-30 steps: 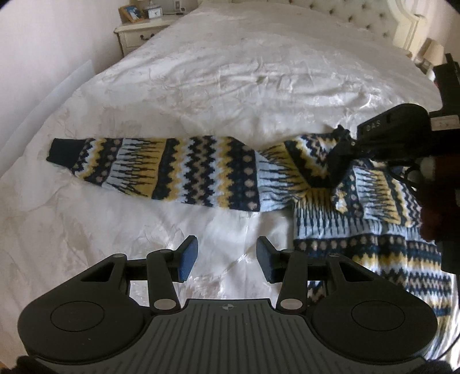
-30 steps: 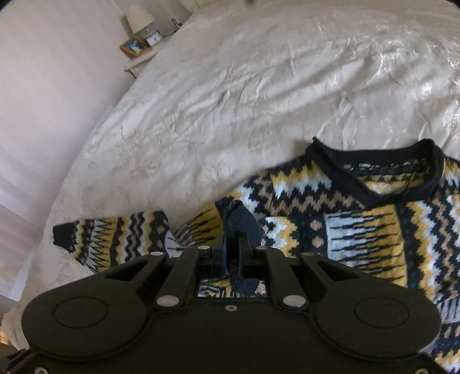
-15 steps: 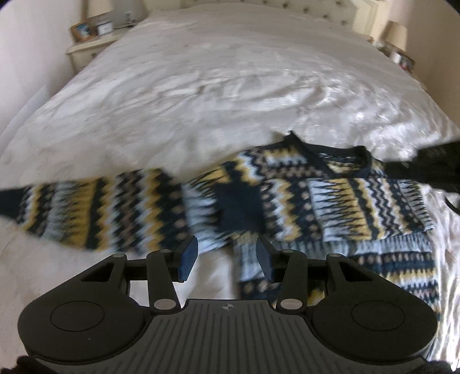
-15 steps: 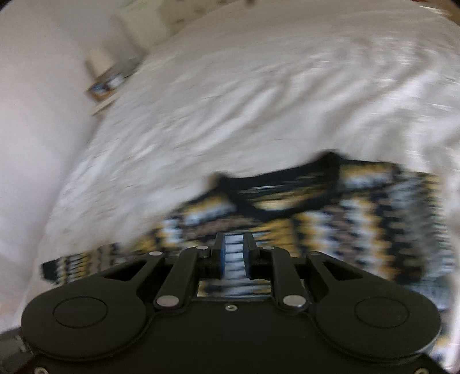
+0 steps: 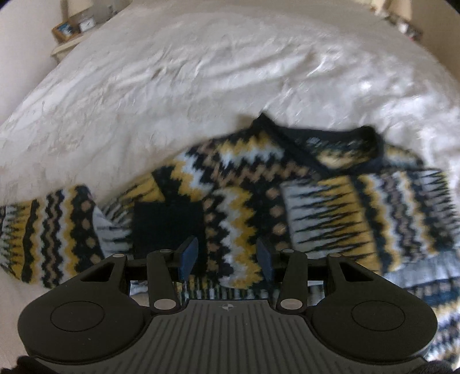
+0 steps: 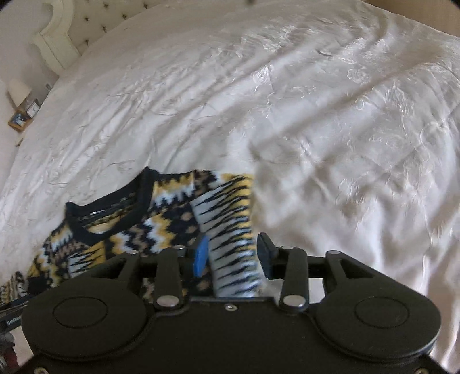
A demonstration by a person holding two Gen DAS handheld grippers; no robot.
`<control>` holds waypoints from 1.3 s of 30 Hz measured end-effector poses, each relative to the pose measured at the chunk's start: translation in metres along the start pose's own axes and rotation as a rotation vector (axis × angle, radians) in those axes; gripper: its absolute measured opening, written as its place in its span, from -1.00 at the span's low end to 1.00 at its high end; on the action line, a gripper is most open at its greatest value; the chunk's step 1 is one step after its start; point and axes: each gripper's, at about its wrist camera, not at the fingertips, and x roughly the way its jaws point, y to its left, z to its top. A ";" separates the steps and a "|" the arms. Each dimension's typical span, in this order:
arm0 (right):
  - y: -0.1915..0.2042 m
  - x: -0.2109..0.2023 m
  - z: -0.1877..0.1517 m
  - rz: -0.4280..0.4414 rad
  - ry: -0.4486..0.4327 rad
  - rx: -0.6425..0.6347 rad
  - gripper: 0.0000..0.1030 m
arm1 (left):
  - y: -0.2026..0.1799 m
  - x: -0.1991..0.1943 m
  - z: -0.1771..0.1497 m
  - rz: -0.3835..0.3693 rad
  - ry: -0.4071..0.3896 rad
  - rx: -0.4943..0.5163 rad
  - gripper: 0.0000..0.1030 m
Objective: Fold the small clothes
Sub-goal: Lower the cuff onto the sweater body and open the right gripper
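One patterned sweater point(image 5: 287, 184) lies on the white bed point(image 5: 201, 72).
Left gripper point(image 5: 227, 256) jaws stand apart, empty; right gripper point(image 6: 234, 253) jaws have just been opening, folded sleeve point(image 6: 230, 230) loose between them.

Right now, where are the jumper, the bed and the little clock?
jumper point(image 5: 238, 184): left wrist view, zigzag chest.
bed point(image 6: 287, 100): right wrist view, bare white cover.
clock point(image 5: 86, 24): left wrist view, its face.
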 end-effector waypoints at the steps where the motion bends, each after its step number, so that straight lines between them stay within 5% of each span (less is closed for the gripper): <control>1: -0.002 0.005 0.002 0.009 -0.004 -0.009 0.08 | 0.000 0.010 -0.001 0.022 0.037 -0.004 -0.15; 4: -0.009 0.021 0.009 0.038 -0.006 -0.037 0.14 | 0.005 0.038 -0.009 0.039 0.147 -0.040 -0.13; 24: -0.047 0.088 0.018 0.211 0.109 0.123 0.28 | 0.018 0.035 -0.021 0.035 0.053 -0.159 -0.01; 25: -0.045 0.089 0.020 0.207 0.121 0.115 0.26 | 0.017 0.035 -0.020 0.042 0.054 -0.154 -0.01; 28: -0.034 0.085 0.025 0.190 0.147 0.053 -0.71 | 0.012 0.040 -0.018 0.053 0.058 -0.159 0.00; 34: 0.011 0.054 0.035 0.066 0.018 -0.273 -0.76 | 0.010 0.040 -0.018 0.052 0.065 -0.155 0.00; 37: 0.001 0.084 0.031 -0.012 0.090 -0.257 -0.69 | 0.011 0.042 -0.017 0.050 0.073 -0.152 0.01; 39: -0.014 0.088 0.033 0.020 0.091 -0.179 -0.44 | 0.012 0.041 -0.016 0.047 0.079 -0.151 0.01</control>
